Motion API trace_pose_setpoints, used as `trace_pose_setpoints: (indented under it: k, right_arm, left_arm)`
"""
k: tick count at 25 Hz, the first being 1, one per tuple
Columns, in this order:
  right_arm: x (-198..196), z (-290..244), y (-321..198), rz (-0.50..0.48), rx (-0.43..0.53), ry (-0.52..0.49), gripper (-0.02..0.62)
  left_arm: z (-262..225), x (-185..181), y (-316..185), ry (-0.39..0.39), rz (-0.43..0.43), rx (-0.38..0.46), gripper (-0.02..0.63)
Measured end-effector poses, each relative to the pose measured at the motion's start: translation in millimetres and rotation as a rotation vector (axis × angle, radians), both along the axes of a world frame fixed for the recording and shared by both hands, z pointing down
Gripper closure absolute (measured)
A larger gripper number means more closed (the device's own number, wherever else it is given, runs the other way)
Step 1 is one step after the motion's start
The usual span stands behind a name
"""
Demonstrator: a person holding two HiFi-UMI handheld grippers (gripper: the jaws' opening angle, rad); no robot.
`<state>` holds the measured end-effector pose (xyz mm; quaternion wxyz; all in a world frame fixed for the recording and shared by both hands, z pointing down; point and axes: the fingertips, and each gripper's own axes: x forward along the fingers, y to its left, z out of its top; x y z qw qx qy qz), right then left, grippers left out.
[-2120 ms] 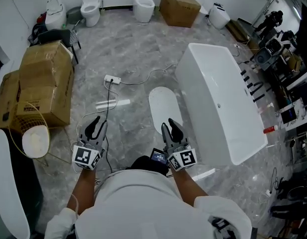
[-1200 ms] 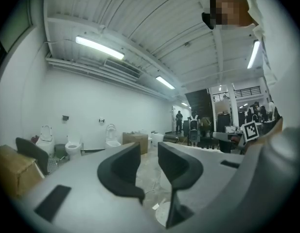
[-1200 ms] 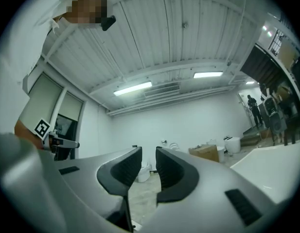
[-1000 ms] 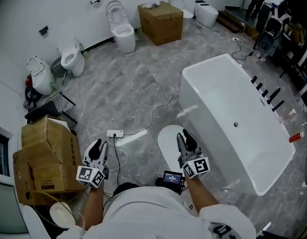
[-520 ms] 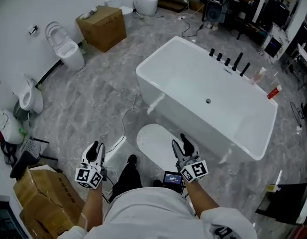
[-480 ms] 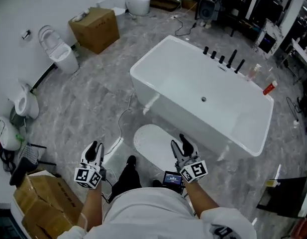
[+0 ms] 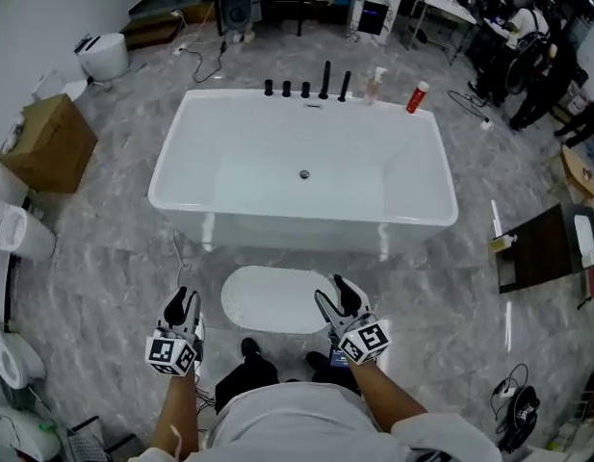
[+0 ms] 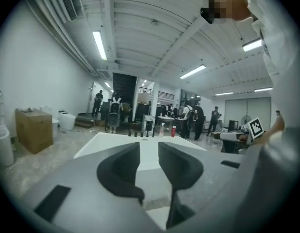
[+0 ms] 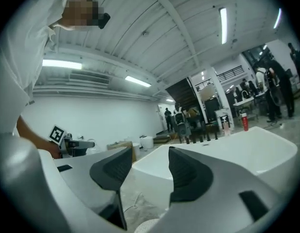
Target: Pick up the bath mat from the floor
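Observation:
The bath mat (image 7: pixel 277 299) is a white oval lying flat on the grey marble floor, between my feet and the white bathtub (image 7: pixel 303 171). My left gripper (image 7: pixel 181 306) hangs in the air just left of the mat, jaws a little apart with nothing between them (image 8: pixel 149 154). My right gripper (image 7: pixel 332 296) hovers over the mat's right end; its jaws are opening and hold nothing (image 9: pixel 150 161). A white bumpy edge of the mat (image 9: pixel 144 225) shows at the bottom of the right gripper view. Both grippers point toward the tub (image 8: pixel 111 141).
Black taps (image 7: pixel 306 89) and bottles (image 7: pixel 417 96) stand on the tub's far rim. A cardboard box (image 7: pixel 44 142) and toilets (image 7: pixel 15 234) sit at the left. People and equipment (image 7: pixel 532 41) fill the far right. A power cable (image 7: pixel 513 393) lies at the lower right.
The head view has swung round, so the tub now lies square ahead with the mat right before my feet. The right gripper's jaws have spread wider. Both grippers stay raised and empty.

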<state>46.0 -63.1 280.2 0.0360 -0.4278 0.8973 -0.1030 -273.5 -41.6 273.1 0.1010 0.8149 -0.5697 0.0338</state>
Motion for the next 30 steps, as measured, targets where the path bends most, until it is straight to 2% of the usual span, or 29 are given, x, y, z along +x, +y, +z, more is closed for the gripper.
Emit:
trace_pose_setpoints:
  k: [3,7,9,11,14,17,21,25,28,30]
  right_arm:
    - [14,18,3,0.077,-0.041,-0.007,0.351]
    - [40,47,10,0.179,-0.104,-0.028,0.331]
    - [58,61,7,0.224,-0.142,0.002,0.33]
    - [80,84,10,0.257,-0.22,0.011,0.33]
    - [106,132,13,0.263,-0.335,0.026,0.33]
    - [126,200,-4,0.257,-0.438,0.039,0.327]
    - [141,312,-16,0.255,-0.627,0.017,0.325]
    - [156,430,-11,0.161,-0.777,0.132,0.325]
    - [161,515,-11,0.093,-0.867,0.213,0.325]
    - [166,564,-11,0.086,-0.909,0.239,0.325]
  left_arm:
    - [30,0,-30,0.01,0.08,-0.032,0.48]
    - [90,1,-58,0.024,0.169,-0.132,0.477]
    - [108,4,-71,0.059,0.184,-0.185,0.475]
    - [121,12,-73,0.092,0.184,-0.24,0.472]
    - [151,31,-72,0.083,0.193,-0.314,0.462]
    - [209,41,-80,0.04,0.202,-0.392,0.452]
    - [308,24,-71,-0.008,0.177,-0.565,0.431]
    - [410,6,-60,-0.086,0.153,-0.698,0.422]
    - [483,-16,-62,-0.078,0.107,-0.776,0.419]
    - [529,-30,-60,-0.07,0.084,-0.832,0.416]
